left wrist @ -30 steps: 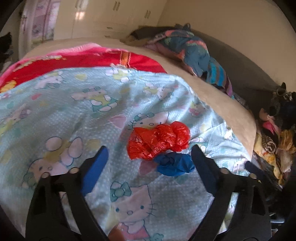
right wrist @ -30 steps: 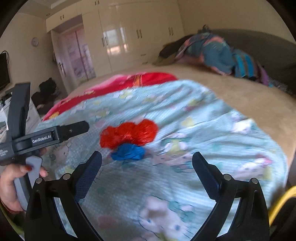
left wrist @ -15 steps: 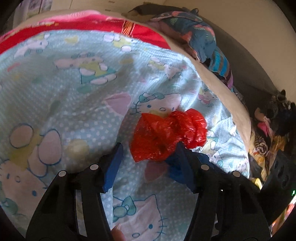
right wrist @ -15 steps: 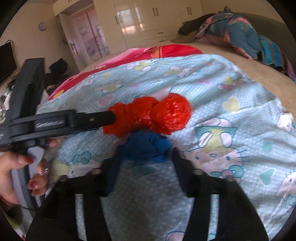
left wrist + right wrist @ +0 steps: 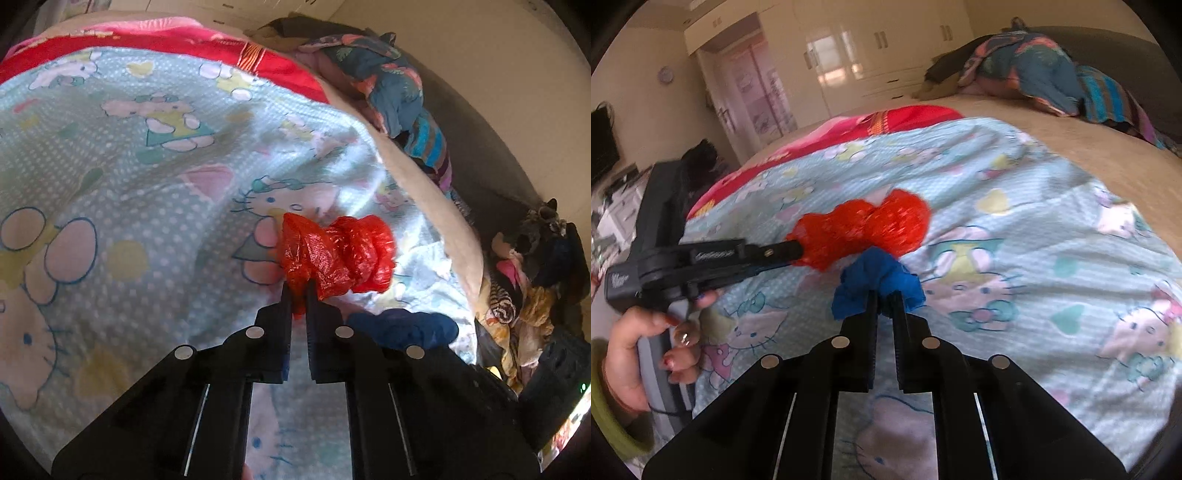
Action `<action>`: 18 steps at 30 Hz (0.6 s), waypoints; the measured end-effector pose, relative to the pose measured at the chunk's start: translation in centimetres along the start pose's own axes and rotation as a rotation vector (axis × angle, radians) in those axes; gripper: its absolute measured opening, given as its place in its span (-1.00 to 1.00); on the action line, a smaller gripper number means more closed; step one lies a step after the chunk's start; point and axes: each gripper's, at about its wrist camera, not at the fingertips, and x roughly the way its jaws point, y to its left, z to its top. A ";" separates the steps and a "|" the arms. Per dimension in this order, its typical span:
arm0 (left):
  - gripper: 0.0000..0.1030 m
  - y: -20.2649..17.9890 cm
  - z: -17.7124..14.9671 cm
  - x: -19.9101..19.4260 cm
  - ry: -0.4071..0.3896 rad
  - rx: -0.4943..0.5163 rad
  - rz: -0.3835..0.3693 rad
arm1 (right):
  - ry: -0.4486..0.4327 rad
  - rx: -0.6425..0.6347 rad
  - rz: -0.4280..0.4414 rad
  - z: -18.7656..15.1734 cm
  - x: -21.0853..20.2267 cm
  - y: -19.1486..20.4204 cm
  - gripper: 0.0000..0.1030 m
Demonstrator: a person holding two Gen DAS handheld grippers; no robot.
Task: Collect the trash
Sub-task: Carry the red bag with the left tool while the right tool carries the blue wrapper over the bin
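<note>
Left tool [image 5: 298, 291] pinches only an edge of the crumpled red plastic bag [image 5: 338, 258], right tool [image 5: 884, 295] a fold of the blue plastic bag [image 5: 877, 284], above the bed [image 5: 1071, 177]; either thin grip may slip when lifted.

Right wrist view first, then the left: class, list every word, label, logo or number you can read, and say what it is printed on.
Left claw: white lettering along its side, too blurred to read.
Same tool, rear end: white logo, also too blurred to read.
Blanket: cartoon cats only, no words.
Red bag, blue bag: no print.
</note>
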 end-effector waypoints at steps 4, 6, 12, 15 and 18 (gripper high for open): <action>-0.94 -1.9 -0.6 -1.8 -0.040 0.037 -0.009 | -0.054 0.043 -0.022 0.0 -2.2 -1.2 -0.87; -0.95 -3.1 -0.9 -2.8 -0.062 0.072 -0.020 | -0.070 0.050 -0.037 -0.2 -3.0 -1.7 -0.88; -0.95 -6.7 -2.3 -5.3 -0.113 0.159 -0.064 | -0.101 0.073 -0.073 -1.4 -5.9 -2.6 -0.91; -0.95 -8.2 -3.0 -6.3 -0.125 0.187 -0.089 | -0.130 0.070 -0.090 -1.8 -7.7 -2.8 -0.91; -0.95 -9.6 -3.7 -7.2 -0.134 0.224 -0.106 | -0.152 0.071 -0.107 -2.1 -9.4 -2.8 -0.91</action>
